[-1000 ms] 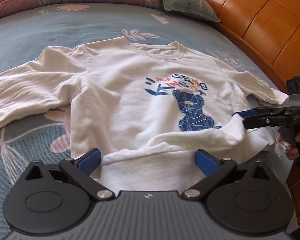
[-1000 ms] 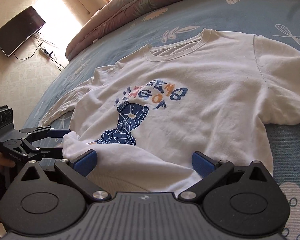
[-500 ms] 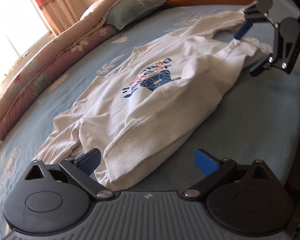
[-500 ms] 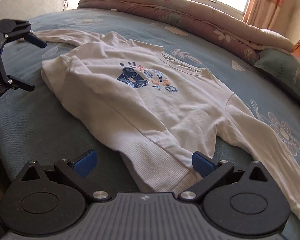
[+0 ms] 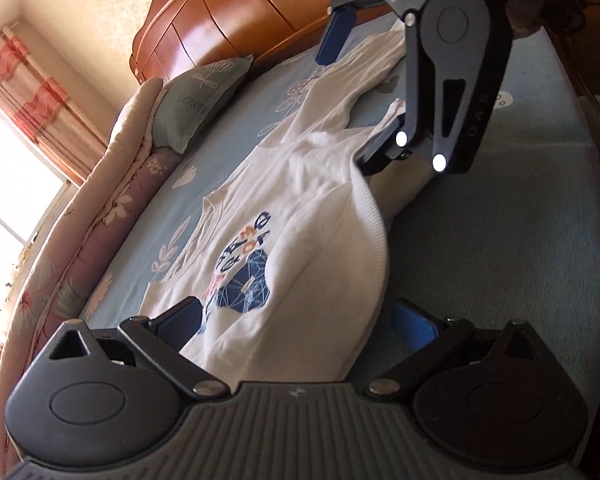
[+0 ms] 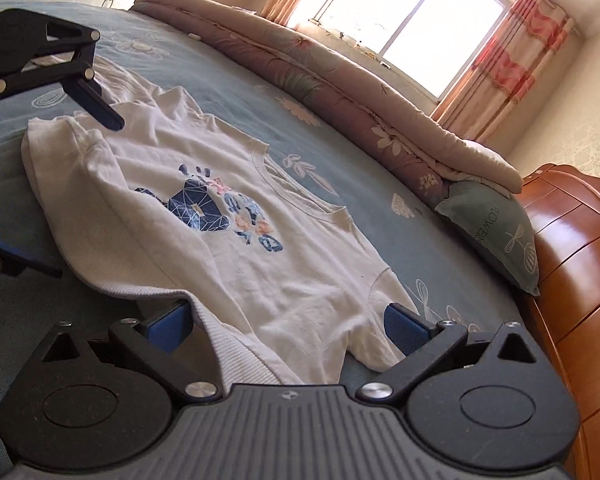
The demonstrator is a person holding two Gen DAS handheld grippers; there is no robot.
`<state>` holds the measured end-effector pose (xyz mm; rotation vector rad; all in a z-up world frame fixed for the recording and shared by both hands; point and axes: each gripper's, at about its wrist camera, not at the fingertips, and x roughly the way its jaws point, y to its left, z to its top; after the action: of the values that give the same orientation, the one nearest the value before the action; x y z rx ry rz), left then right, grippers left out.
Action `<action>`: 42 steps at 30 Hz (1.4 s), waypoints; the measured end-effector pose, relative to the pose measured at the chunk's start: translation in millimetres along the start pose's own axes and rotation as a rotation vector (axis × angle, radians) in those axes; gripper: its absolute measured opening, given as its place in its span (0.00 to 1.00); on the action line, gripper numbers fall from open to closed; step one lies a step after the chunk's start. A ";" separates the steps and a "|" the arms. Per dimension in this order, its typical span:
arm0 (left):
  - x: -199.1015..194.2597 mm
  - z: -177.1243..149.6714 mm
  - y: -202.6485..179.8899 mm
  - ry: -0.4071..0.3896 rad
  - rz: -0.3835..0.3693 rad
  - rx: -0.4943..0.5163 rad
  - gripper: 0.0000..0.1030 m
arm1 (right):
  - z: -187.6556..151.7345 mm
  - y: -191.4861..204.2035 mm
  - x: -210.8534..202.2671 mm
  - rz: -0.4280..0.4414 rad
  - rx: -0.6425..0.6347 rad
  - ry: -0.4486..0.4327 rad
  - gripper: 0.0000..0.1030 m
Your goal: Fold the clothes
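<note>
While both grippers' jaws stand spread over the white sweatshirt [image 5: 300, 216], only the right wrist view shows the window [image 6: 404, 20] at the frame's top; the left gripper [image 5: 304, 320] and right gripper [image 6: 288, 320] sit low in their frames.

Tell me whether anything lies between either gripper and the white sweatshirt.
Nothing visible does. The white sweatshirt lies spread on the bed; its hem already sits between the open fingers of the left gripper and the right gripper, with only bare sheet around it.

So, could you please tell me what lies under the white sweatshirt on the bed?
The white sweatshirt lies on a blue floral bedsheet, which shows all around it. Whatever sits directly beneath the fabric is covered.
</note>
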<state>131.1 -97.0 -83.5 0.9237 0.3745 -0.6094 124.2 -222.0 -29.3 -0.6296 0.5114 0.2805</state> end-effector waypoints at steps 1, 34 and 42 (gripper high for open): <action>4.1 3.3 -1.1 -0.004 0.003 0.000 0.97 | 0.3 -1.0 0.6 0.000 0.006 0.003 1.00; -14.2 -24.2 19.2 -0.006 0.354 -0.008 0.98 | -3.8 38.8 -12.2 -0.119 -0.104 -0.163 1.00; -15.6 -51.4 28.6 0.109 0.364 -0.006 0.98 | -19.9 45.8 8.8 -0.138 -0.107 -0.071 1.00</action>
<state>134.9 -36.2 -85.7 0.9926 0.2956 -0.2252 106.1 -198.0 -70.1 -0.7524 0.3848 0.1999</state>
